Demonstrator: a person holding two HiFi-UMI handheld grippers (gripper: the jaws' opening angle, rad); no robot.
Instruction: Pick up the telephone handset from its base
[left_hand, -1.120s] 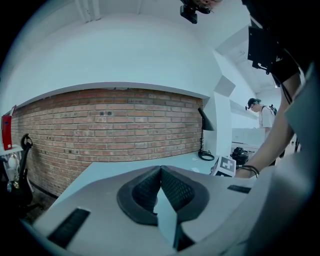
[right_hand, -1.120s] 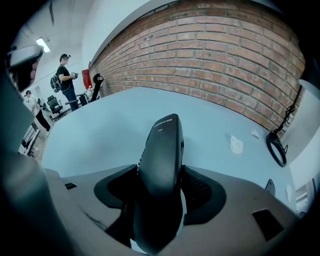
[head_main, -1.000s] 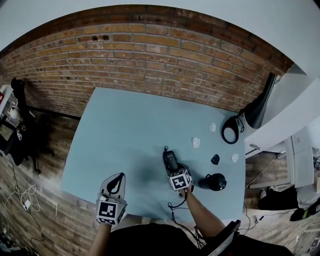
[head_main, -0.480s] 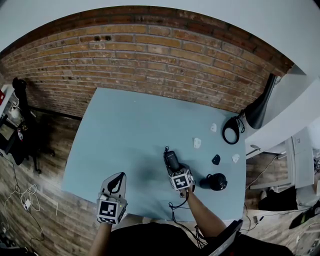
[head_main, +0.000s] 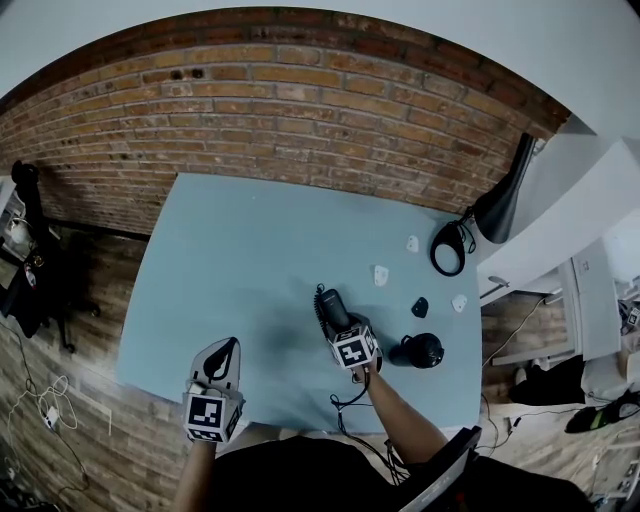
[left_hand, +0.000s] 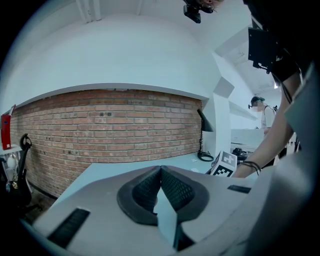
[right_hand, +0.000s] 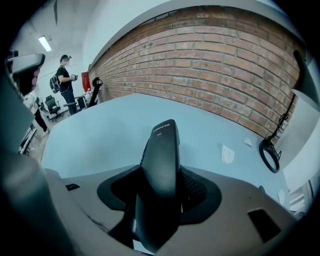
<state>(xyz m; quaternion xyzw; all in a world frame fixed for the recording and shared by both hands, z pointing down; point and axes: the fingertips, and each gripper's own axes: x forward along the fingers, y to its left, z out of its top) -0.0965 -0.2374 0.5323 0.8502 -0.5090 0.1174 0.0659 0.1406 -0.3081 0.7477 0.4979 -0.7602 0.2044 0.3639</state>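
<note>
The black telephone handset (head_main: 333, 309) lies near the middle of the light blue table (head_main: 240, 260), with a coiled cord at its left side. My right gripper (head_main: 343, 330) has it from the near end. In the right gripper view the handset (right_hand: 161, 155) fills the gap between the jaws, both pads press on its sides, and its far end sticks out over the table. These jaws have just been closing on it. The base is hidden under gripper and handset. My left gripper (head_main: 222, 358) rests at the table's near left edge, shut and holding nothing (left_hand: 161, 176).
A black round object (head_main: 424, 350) stands right of my right gripper. Small white pieces (head_main: 380, 275) and a small black one (head_main: 420, 306) lie beyond it. A black lamp with a ring base (head_main: 448, 247) stands at the far right corner. A brick wall (head_main: 300, 110) runs behind the table.
The head camera has shifted slightly, so everything sits a little lower and further left in the picture. Both grippers keep their places on the table; the right one stays on the handset.
</note>
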